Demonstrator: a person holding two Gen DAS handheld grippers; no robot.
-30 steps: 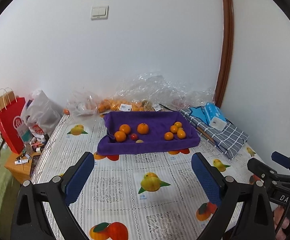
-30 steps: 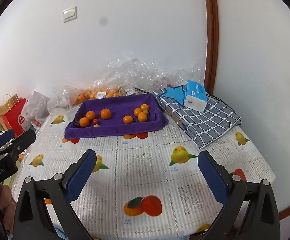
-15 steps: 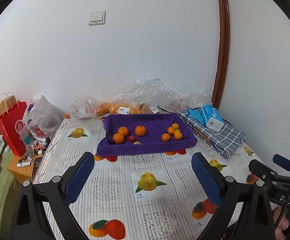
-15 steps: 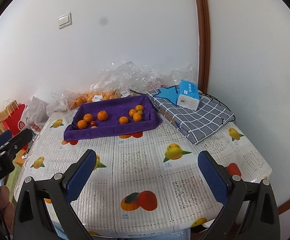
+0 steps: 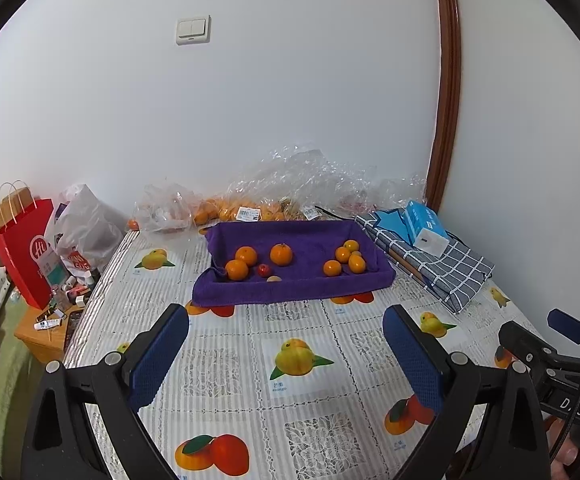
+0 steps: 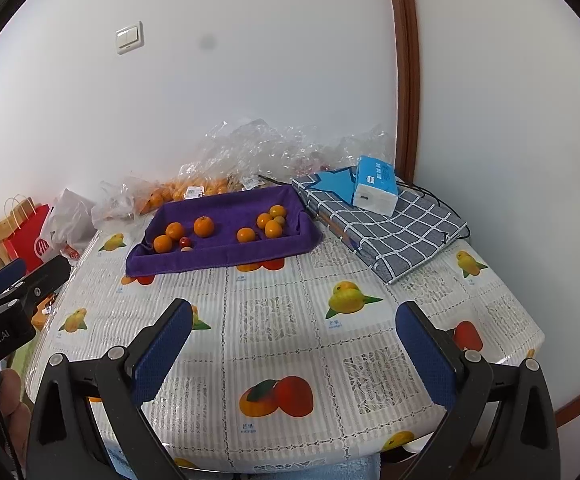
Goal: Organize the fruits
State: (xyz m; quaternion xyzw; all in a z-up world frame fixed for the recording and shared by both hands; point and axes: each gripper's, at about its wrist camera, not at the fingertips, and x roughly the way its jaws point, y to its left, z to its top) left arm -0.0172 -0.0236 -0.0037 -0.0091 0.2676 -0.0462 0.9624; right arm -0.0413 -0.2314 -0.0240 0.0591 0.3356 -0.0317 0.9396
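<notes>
Worktop [image 5: 225, 376]: covered in a fruit-print cloth, set against a white wall.

Tray [image 5: 290, 284]: lined with purple towel, at the far middle of the worktop, well ahead of both my claws.

Fruit in tray, left group: three oranges [image 5: 245, 256], with a small red fruit [image 5: 263, 269] just beside them and a pale one [image 5: 273, 279] at the front lip (too small to name, possibly a peach).

Fruit in tray, right group: a cluster of smaller oranges [image 5: 342, 254], touching or nearly so, one [image 5: 332, 268] a little apart toward the middle.

Bags [image 5: 249, 212]: clear plastic, behind the tray along the wall, more orange fruit inside.

Blanket [image 6: 402, 232]: folded, grey check, right of the tray, touching its corner; a blue tissue pack [image 6: 374, 192] lies on top.

Red bag [image 5: 25, 248]: off the worktop's left edge, with a white bag [image 5: 85, 232] beside it.

My left claw [image 5: 285, 356]: jaws spread wide, nothing between them, above the near half of the worktop.

My right claw [image 6: 294, 356]: likewise spread wide and holding nothing, over the near edge; its tip shows at the right of the left view.
</notes>
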